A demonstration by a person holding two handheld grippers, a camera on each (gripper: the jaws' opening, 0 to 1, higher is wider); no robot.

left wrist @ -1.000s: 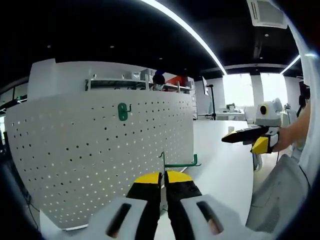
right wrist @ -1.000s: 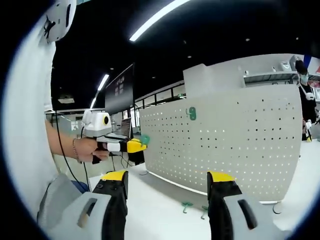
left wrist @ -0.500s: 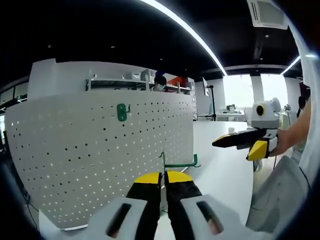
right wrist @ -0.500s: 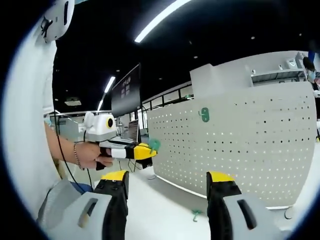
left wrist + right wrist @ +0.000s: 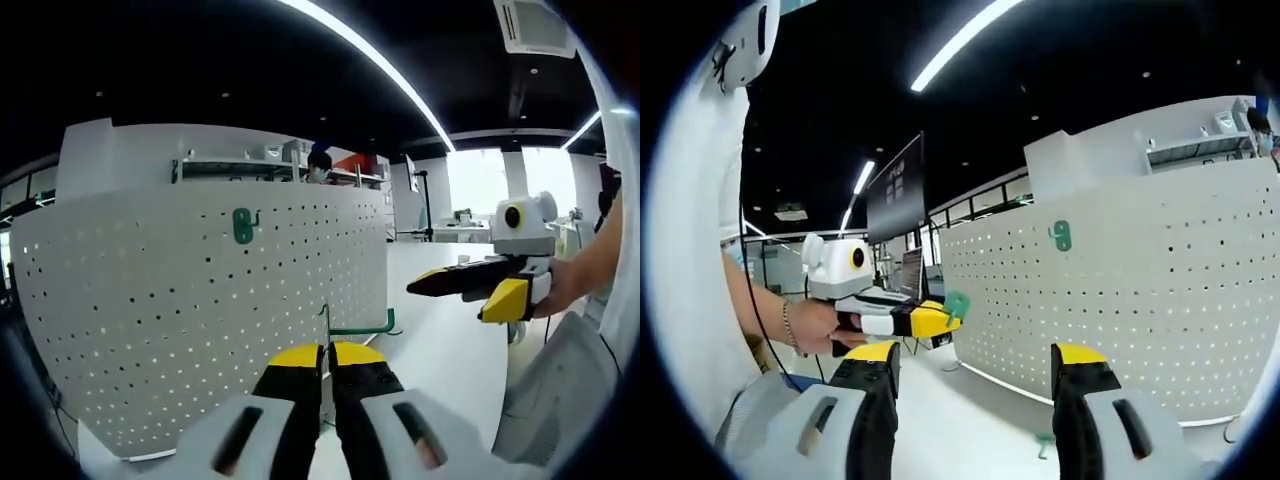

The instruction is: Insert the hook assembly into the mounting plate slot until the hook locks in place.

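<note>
In the left gripper view, the left gripper is rising from the bottom with its yellow-tipped fingers pressed almost together, pinching the thin wire stem of a green hook. The hook's arm is reaching out to the right just above the fingertips, ending in an upturned tip, and it is sitting in front of the lower part of the white pegboard, apart from it as far as can be told. The pegboard is standing upright on the white surface. Higher on the board, a second green hook is hanging in the holes.

To the right, the right gripper is being held out by a hand, its fingers spread apart with nothing between them.

In the right gripper view, those two fingers are standing wide apart and empty. Between them, farther off, another small green hook is lying on the surface near the foot of the board. The left gripper is entering from the left, carrying its green piece at the tip.
</note>
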